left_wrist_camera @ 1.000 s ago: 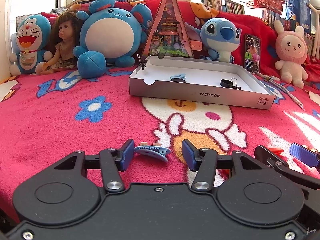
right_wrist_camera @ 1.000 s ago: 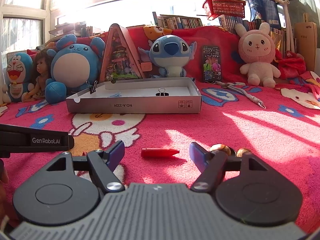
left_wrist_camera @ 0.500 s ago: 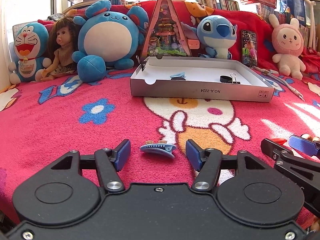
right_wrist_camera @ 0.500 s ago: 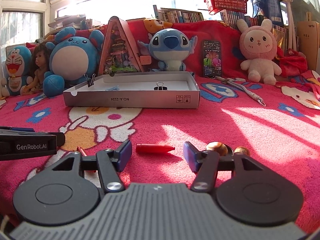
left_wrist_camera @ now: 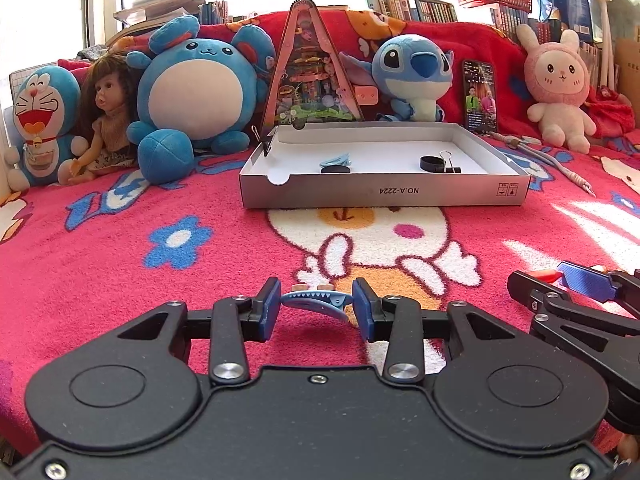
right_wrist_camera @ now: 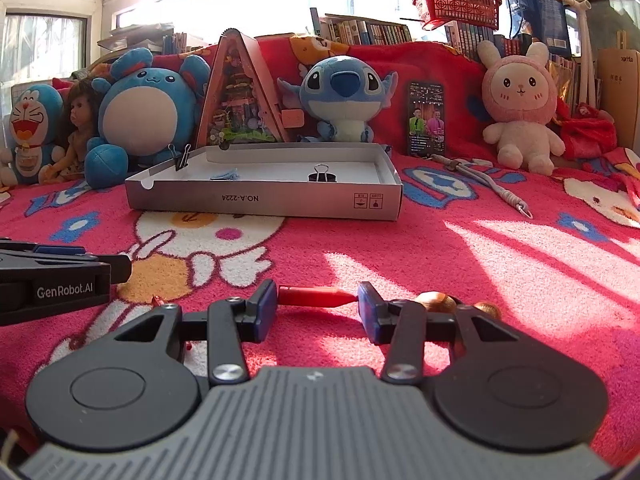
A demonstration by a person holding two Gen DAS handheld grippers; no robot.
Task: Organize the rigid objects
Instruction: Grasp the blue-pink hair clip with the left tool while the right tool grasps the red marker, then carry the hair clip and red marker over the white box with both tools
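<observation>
- Two grippers sit low over the pink cartoon blanket (left_wrist_camera: 100,264). The left gripper (left_wrist_camera: 317,307), at bottom centre of its own view, has its blue pads on both tips of a blue hair clip (left_wrist_camera: 316,302); the pads look to be touching the clip's ends, though how firm the hold is cannot be told.
- The right gripper (right_wrist_camera: 317,307), bottom centre of its view, brackets a red crayon (right_wrist_camera: 316,295) lying crosswise: the left pad meets the blunt end, the right pad is at the pointed tip.
- Just right of that gripper's right finger, two brown round objects (right_wrist_camera: 436,302) rest on the blanket, partly hidden.
- At the left edge of the right view, the other gripper's black body is visible.
- Up in mid-frame lies the open grey box (left_wrist_camera: 384,192), well apart from both tools. Inside it are a pale blue clip (left_wrist_camera: 335,159), a black round piece (left_wrist_camera: 432,163) and a black binder clip (left_wrist_camera: 449,162); another binder clip (right_wrist_camera: 182,159) grips its far left wall.
- Behind the box, across the upper frame, stand plush toys (left_wrist_camera: 196,92).
</observation>
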